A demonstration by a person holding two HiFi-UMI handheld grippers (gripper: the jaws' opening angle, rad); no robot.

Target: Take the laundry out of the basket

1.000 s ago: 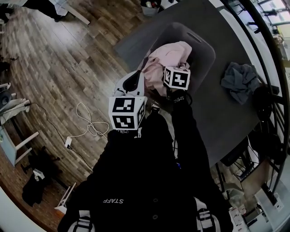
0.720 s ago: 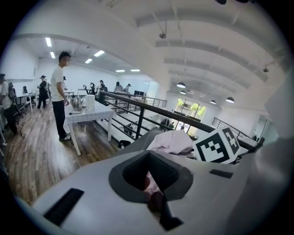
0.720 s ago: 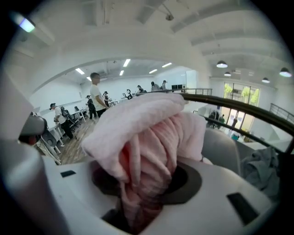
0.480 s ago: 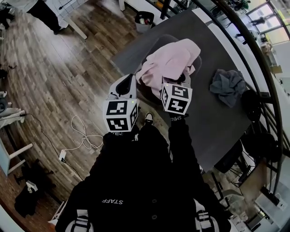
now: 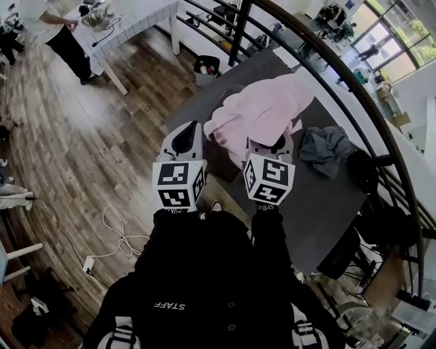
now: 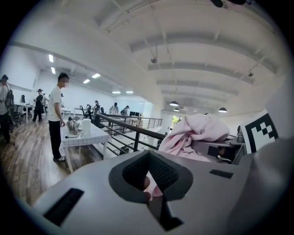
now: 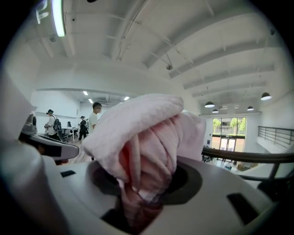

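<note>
A big pink garment (image 5: 262,112) hangs bunched above the dark grey table (image 5: 327,198) and covers most of the basket, of which only a dark strip (image 5: 216,155) shows below the cloth. My right gripper (image 5: 270,148) is shut on a thick fold of this pink garment (image 7: 142,137), which fills the gap between its jaws. My left gripper (image 5: 185,138) hovers just left of the cloth's edge. Its jaws stand closed (image 6: 149,190); a sliver of pink shows in their notch, and I cannot tell whether it is pinched. The pink garment (image 6: 197,133) rises behind it.
A crumpled grey garment (image 5: 325,150) lies on the table to the right, with a black object (image 5: 364,172) beside it. A metal railing (image 5: 354,95) runs behind the table. A waste bin (image 5: 206,68), a white table (image 5: 136,20), a person (image 5: 58,34) and a floor cable (image 5: 119,235) are on the left.
The right gripper has pulled the pink garment up and toward me, so more of it hangs above the basket. The left gripper has kept alongside it. The head view has tilted up.
</note>
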